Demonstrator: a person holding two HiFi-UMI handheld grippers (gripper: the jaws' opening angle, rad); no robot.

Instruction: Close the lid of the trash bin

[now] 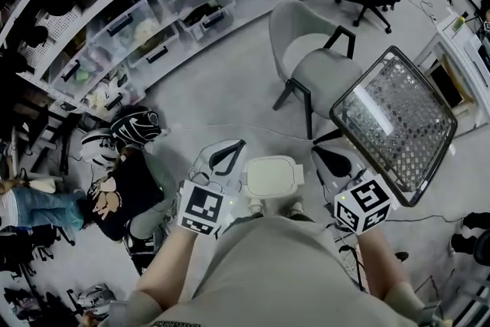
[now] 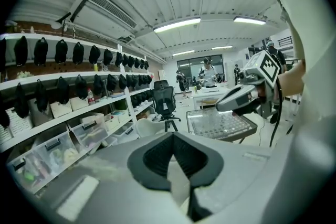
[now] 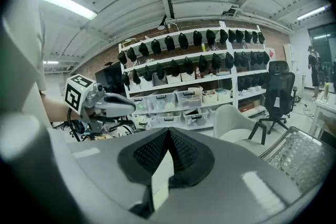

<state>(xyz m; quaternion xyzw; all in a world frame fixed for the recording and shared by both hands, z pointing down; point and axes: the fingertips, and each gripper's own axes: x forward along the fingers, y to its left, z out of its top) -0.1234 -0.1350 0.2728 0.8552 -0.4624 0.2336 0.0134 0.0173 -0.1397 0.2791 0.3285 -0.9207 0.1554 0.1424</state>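
Observation:
A cream trash bin (image 1: 272, 174) with rounded corners stands on the floor right in front of me, seen from straight above. Its lid looks flat on top. My left gripper (image 1: 236, 145) hangs just left of the bin, my right gripper (image 1: 320, 152) just right of it, and neither touches it. Both are shut with nothing held. In the left gripper view the dark pads (image 2: 157, 157) meet at a seam, and the right gripper (image 2: 241, 96) shows across. In the right gripper view the pads (image 3: 152, 150) meet too, with the left gripper (image 3: 105, 104) opposite.
A grey chair (image 1: 318, 65) stands beyond the bin and a glass-topped table (image 1: 398, 119) is at the right. Shelves with plastic bins (image 1: 153, 27) run along the far left. Bags and a black-and-white helmet (image 1: 134, 126) lie at the left, near a person's legs (image 1: 31, 207).

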